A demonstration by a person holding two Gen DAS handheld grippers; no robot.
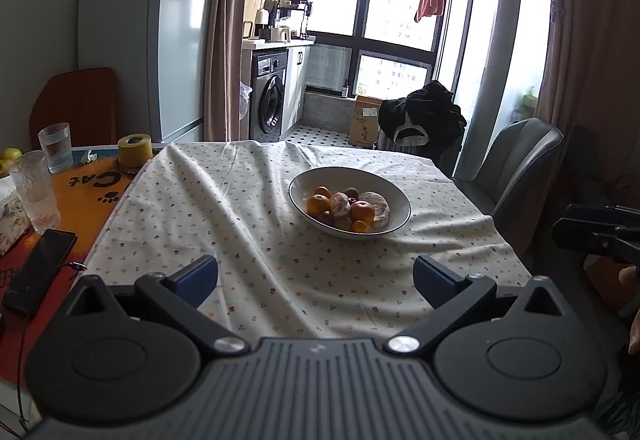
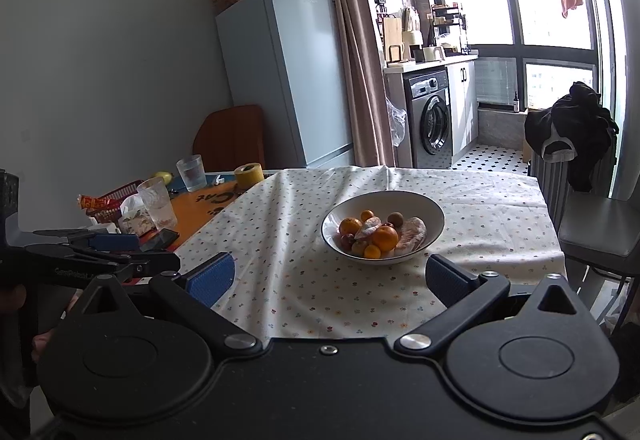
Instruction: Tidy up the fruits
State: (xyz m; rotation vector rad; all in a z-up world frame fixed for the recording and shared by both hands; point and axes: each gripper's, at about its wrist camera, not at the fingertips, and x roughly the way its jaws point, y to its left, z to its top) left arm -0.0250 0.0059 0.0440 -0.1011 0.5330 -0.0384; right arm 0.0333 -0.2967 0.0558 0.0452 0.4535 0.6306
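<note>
A white bowl [image 1: 402, 199] [image 2: 438, 217] stands on the floral tablecloth [image 1: 240, 207], right of the table's middle. It holds oranges [image 1: 362, 211] [image 2: 385, 238], small dark fruits and pale peeled pieces. My left gripper [image 1: 316, 280] hovers open over the near cloth, short of the bowl, with nothing between its fingers. My right gripper [image 2: 330, 278] is open too, just in front of the bowl and empty. Each gripper shows at the edge of the other's view: the right gripper [image 1: 562, 222] at far right, the left gripper [image 2: 136, 252] at far left.
On the orange mat to the left stand two glasses [image 1: 56, 147] [image 1: 34, 191], a yellow tape roll [image 1: 135, 149], a tissue box [image 1: 12, 215] and a phone [image 1: 38, 272] with a cable. A grey chair [image 1: 516, 167] sits at the table's right edge.
</note>
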